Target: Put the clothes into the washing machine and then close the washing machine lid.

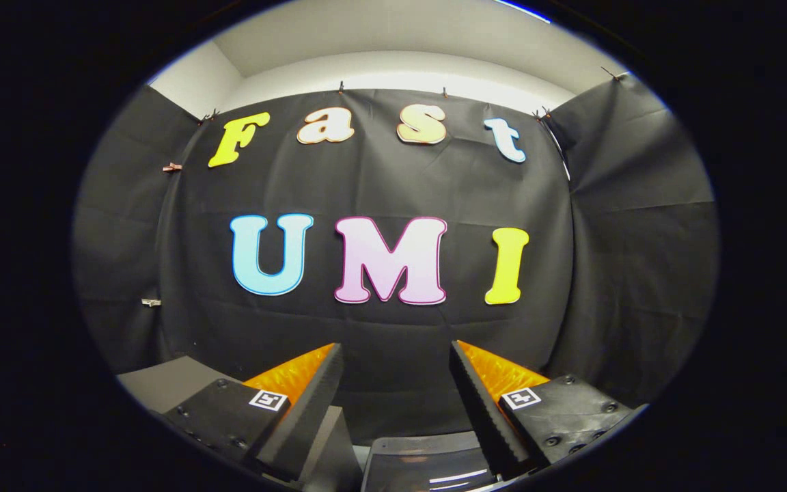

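My gripper point(395, 352) is open, its two fingers spread wide with nothing between them. It is held level and faces the black cloth wall point(393, 328) of the booth. Low between the fingers shows a dark glossy curved surface point(427, 465), perhaps part of the washing machine; I cannot tell for sure.
A grey flat surface point(161, 383) lies low beside the left finger. Black cloth hangs on the left and right sides of the booth, with a white wall and ceiling above it.
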`<control>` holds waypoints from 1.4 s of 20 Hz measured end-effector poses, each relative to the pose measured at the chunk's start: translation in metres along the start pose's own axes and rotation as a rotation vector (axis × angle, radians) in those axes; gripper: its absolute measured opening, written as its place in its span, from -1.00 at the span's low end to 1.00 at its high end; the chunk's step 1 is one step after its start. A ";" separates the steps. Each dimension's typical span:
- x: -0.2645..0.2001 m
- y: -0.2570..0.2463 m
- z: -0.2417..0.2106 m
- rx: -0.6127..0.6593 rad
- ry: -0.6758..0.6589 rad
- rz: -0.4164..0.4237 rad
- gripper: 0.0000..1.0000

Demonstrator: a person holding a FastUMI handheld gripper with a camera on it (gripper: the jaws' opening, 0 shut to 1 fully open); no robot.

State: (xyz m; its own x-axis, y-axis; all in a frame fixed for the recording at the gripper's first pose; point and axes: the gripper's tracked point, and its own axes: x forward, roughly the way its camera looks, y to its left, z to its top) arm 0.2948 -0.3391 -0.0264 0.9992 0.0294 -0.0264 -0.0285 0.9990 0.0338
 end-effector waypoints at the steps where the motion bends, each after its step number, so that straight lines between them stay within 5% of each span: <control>1: 0.000 0.003 -0.002 -0.002 0.004 -0.003 0.96; 10: 0.017 0.015 -0.011 0.023 0.041 -0.058 0.96; 28: 0.017 0.031 -0.012 0.017 0.054 -0.022 0.96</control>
State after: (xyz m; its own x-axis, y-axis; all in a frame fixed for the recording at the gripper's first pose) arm 0.3103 -0.3070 -0.0381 0.9967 0.0099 -0.0807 -0.0059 0.9988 0.0496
